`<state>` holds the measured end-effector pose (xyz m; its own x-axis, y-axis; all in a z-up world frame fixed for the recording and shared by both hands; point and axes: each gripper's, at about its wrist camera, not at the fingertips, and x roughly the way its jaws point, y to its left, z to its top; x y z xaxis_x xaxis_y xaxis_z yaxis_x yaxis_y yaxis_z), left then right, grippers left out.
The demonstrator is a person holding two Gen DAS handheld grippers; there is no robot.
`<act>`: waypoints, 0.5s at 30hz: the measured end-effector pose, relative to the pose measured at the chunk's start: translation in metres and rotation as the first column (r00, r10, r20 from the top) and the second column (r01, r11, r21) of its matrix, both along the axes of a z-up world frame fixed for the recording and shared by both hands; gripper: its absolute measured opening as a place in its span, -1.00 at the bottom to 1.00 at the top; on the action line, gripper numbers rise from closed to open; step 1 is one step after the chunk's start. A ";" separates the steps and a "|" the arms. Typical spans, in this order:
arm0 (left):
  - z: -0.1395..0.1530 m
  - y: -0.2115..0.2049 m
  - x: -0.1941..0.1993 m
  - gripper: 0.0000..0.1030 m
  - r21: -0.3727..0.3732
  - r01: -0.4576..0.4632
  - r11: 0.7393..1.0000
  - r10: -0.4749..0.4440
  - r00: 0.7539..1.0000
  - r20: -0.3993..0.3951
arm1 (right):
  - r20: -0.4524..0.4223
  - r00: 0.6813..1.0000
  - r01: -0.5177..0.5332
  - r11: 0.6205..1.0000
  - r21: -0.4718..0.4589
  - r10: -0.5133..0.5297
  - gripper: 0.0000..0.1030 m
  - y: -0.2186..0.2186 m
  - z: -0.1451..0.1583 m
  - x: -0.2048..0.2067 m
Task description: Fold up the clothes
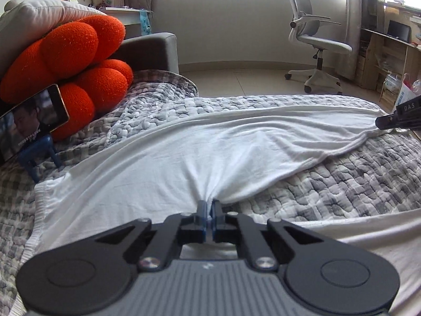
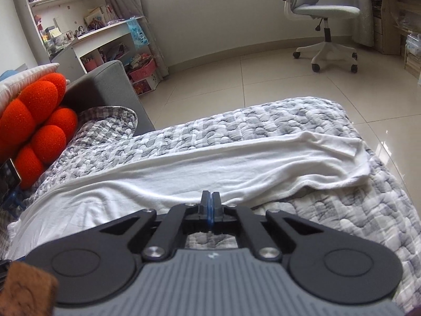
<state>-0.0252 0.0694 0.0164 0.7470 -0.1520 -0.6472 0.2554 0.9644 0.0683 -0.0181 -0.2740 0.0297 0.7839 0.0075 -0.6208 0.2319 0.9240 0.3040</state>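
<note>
A white garment (image 1: 210,152) lies stretched across a grey-and-white quilted cover (image 1: 355,184). My left gripper (image 1: 209,204) is shut on the garment's near edge, and the cloth puckers into folds where the pads pinch it. In the left wrist view my right gripper (image 1: 380,123) enters from the right edge, and the cloth gathers to a point at its tip. In the right wrist view the right gripper (image 2: 209,197) has its jaws together at the near edge of the white garment (image 2: 210,168), which runs from lower left to a folded end at the right.
An orange knotted cushion (image 1: 79,73) and a phone (image 1: 29,121) on a blue stand sit at the left on the cover. A grey sofa arm (image 2: 105,89) rises behind. A tiled floor, an office chair (image 2: 326,13), shelves and a desk lie beyond the cover's far edge.
</note>
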 end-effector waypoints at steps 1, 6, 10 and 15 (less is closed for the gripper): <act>-0.001 0.001 -0.001 -0.93 -0.002 0.004 1.000 -0.004 1.000 -0.003 | -0.009 1.000 0.010 1.000 0.007 -0.010 -1.00 -0.003 -0.003 0.000; 0.001 0.006 -0.001 -0.90 -0.027 0.020 0.999 -0.021 0.999 -0.026 | -0.059 0.998 0.034 0.998 0.057 -0.031 -1.00 -0.024 -0.015 -0.003; 0.008 0.013 -0.006 -0.51 -0.059 0.010 0.998 -0.012 1.000 -0.029 | -0.069 0.992 0.116 0.983 0.143 -0.107 -0.70 -0.064 -0.007 -0.017; 0.024 0.021 -0.012 0.00 -0.119 -0.017 0.993 0.019 1.000 0.018 | -0.081 0.970 0.242 0.940 0.241 -0.229 -0.69 -0.123 0.002 -0.035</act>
<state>-0.0374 0.0901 0.0405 0.7620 -0.2133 -0.6114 0.2378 0.9704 -0.0422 -0.0529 -0.3973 0.0322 0.7490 -0.0147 -0.6624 0.4550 0.7382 0.4980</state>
